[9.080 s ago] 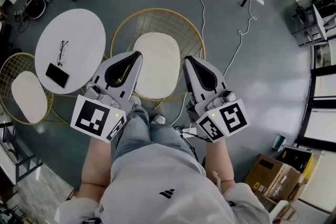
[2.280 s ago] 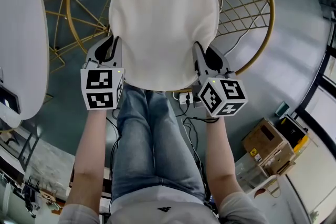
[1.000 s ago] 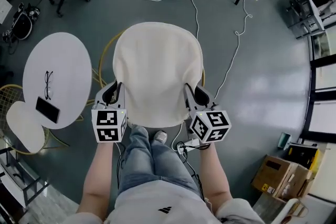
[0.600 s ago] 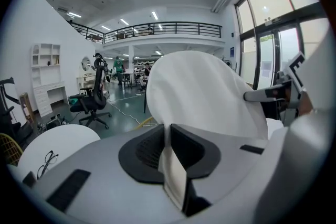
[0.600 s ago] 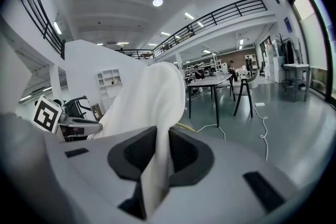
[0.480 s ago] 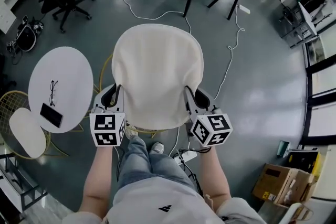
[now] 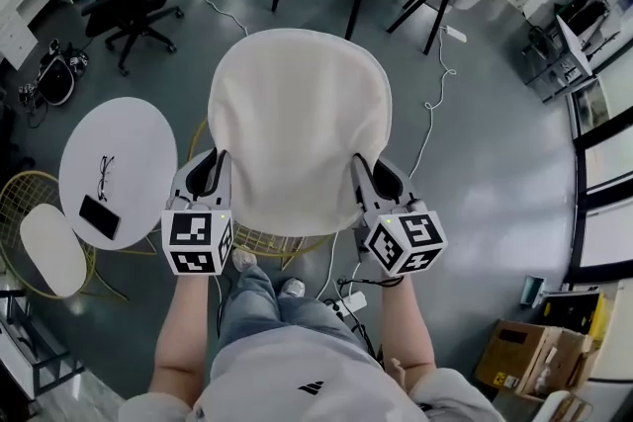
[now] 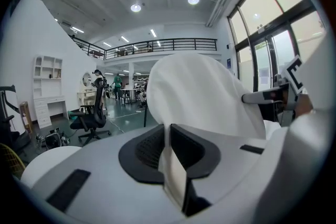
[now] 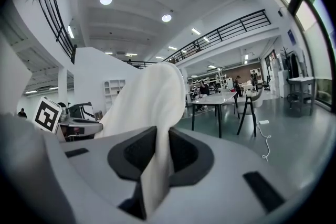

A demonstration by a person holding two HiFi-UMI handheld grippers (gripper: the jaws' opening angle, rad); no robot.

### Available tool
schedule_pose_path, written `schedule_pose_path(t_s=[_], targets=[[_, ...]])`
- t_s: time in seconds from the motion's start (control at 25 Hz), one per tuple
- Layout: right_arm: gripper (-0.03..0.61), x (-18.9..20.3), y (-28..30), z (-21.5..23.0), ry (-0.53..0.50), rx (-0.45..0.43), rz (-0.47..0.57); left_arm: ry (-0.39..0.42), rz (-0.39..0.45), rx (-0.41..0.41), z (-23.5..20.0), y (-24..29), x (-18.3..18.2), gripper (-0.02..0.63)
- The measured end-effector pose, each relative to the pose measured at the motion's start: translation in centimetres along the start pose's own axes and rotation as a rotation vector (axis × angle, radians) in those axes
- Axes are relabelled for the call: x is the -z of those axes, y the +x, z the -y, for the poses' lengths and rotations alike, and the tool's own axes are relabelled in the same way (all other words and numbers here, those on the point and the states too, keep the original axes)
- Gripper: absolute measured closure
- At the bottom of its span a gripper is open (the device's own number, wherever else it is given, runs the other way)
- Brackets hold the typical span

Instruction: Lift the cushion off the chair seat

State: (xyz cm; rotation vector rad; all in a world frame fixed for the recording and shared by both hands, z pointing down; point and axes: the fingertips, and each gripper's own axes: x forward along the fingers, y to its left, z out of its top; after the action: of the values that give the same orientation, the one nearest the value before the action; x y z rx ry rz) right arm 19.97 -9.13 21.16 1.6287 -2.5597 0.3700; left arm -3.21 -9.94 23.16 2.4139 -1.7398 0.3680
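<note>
Since half a second back, the cushion (image 7: 297,124) has risen further and is now held in the air, clear above the wire chair (image 7: 265,240), whose gold seat rim peeks out under its near edge. The left gripper (image 7: 211,171) and right gripper (image 7: 373,178) each pinch a side edge of the fabric tight between their jaws. The lift looks all but done, and the next move probably calls for firm pinches and level hands while carrying it aside.

Glasses (image 7: 106,164) and a phone (image 7: 99,216) lie apart on the round white table (image 7: 143,148).
</note>
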Motion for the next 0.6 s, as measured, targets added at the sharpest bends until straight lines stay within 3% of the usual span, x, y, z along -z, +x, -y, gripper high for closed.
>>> schedule_pose_path(t_s=[0.32,0.6], targets=[[0.505,-3.3,-1.1,-0.8,-0.021,-0.027,0.071,0.013,0.079,-0.017,-0.1,-1.6,-3.6,0.565],[0.501,-4.0,-1.9,-0.5,-0.026,-0.03,0.101,0.012,0.103,-0.015,0.6,-2.0,-4.4,0.565]])
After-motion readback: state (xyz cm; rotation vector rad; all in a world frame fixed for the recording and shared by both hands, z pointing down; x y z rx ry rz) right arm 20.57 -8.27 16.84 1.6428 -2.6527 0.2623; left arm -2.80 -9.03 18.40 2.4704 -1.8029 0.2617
